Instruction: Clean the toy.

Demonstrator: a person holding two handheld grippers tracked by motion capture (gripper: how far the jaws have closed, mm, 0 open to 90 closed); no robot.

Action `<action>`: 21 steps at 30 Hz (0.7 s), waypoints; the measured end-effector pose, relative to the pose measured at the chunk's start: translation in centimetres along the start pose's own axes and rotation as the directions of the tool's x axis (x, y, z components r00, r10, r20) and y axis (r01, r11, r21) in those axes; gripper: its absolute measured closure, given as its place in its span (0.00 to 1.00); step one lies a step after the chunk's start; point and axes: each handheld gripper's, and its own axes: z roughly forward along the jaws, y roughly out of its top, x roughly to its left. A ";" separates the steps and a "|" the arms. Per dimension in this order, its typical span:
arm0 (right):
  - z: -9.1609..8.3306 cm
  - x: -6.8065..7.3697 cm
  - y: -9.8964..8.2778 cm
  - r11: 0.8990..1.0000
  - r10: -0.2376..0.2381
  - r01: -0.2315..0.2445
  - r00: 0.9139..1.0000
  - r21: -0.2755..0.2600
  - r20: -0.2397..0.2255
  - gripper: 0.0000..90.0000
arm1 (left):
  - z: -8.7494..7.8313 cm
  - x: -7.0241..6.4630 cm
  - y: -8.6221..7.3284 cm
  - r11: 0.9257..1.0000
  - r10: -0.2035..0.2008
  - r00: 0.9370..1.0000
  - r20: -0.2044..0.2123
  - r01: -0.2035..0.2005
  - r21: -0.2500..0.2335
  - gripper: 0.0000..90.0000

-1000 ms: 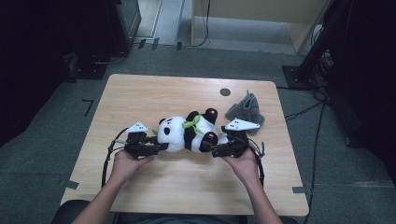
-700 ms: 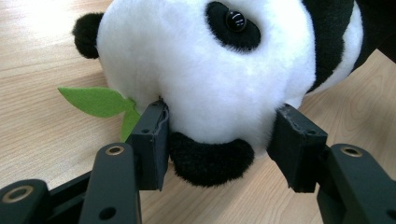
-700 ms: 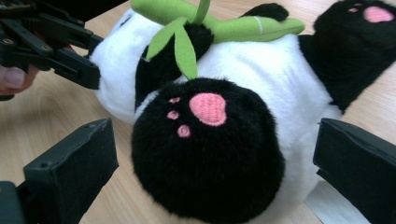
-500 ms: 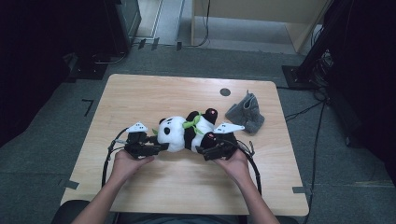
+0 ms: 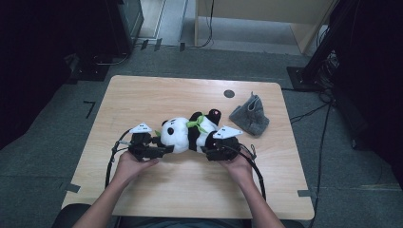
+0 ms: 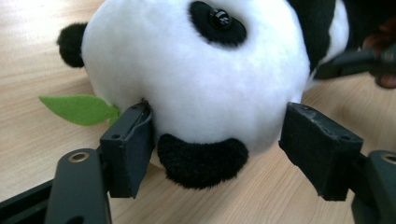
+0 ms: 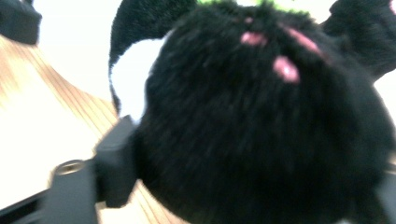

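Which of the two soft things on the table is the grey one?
The crumpled grey cloth at the table's far right, apart from the black-and-white panda plush.

lab: cabled equipment racks [image 5: 332, 61]

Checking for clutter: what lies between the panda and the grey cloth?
Only bare table, seen in the high view, separates the panda from the grey cloth.

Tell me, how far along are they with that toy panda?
Early on. The toy panda lies on the table, not lifted. The left gripper brackets its head, jaws just opening, one pad clear. The right gripper has been closing round a black paw. The grey cloth lies untouched.
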 end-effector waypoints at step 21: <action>-5.8 -2.6 3.2 0.982 0.163 -0.177 0.973 -0.071 -0.161 0.48 | -2.0 -0.9 -0.1 0.962 0.267 0.961 0.067 -0.261 -0.081 0.23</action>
